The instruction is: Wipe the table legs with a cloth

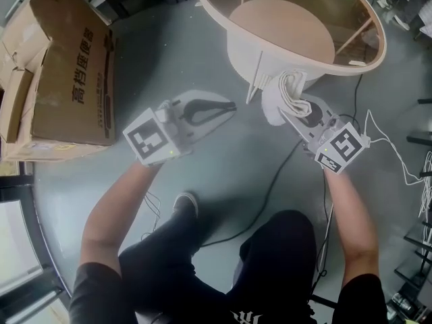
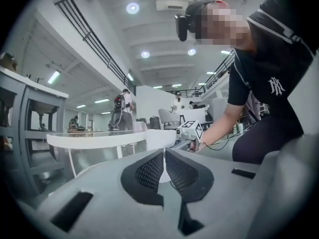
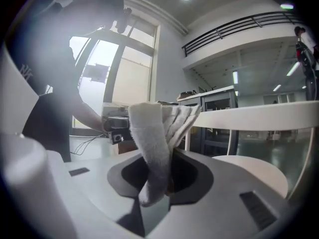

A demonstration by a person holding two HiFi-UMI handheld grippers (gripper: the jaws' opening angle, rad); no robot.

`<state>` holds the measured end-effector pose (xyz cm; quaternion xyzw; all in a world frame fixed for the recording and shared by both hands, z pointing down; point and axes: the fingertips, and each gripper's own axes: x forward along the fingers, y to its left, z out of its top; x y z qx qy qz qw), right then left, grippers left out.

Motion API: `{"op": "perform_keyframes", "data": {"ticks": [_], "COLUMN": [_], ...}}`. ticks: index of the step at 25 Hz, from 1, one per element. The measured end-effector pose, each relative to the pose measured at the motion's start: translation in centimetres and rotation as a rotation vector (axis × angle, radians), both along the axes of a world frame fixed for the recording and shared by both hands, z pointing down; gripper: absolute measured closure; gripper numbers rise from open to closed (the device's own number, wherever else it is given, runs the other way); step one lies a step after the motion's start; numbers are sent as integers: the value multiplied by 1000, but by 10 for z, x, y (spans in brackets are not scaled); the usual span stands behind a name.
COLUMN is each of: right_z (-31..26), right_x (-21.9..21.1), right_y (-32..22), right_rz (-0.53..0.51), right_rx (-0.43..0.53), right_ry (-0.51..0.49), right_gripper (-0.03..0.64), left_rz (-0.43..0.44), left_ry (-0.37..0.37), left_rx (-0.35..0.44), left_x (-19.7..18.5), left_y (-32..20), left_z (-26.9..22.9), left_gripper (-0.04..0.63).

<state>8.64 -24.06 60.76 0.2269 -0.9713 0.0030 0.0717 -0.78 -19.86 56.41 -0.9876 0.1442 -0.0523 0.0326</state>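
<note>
The white cloth (image 1: pixel 287 94) looks a soft, light, folded terry wad, likely to squash and flop rather than slip. It is pinched by its lower folds in the right hand-held gripper (image 1: pixel 298 107), bulk free for rubbing. A thin white table leg (image 1: pixel 257 73) stands at its 11 o'clock, under the round tabletop (image 1: pixel 378 58). At 9 o'clock, the left hand-held gripper (image 2: pixel 163 169) is clenched on nothing.

My grey left gripper (image 2: pixel 163 152) fills the lower frame, black ribbed pads pressed together, nothing between them. Behind, middle left, stands a round white-rimmed glass-topped table (image 2: pixel 94 139), with my right gripper (image 2: pixel 182 142) at centre.
</note>
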Motion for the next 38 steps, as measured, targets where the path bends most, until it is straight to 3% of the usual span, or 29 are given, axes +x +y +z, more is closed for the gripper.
{"op": "perform_keyframes", "data": {"ticks": [8,19,38], "right_z": [2,14,161], "right_x": [-31,-43,-46], "right_y": [-42,-82,-89], "right_rz": [57,186,172], "right_rx": [69,3,-131], "right_ry": [10,-65,63], "right_gripper": [523,523,523], "left_rz": [-43,-29,38], "left_ry": [40,20,48], "left_rx": [-3,-26,-83], "left_x": [-12,-38,-32], "left_y": [11,32,19], "left_z": [-4,7,44], "left_gripper": [589,589,589]}}
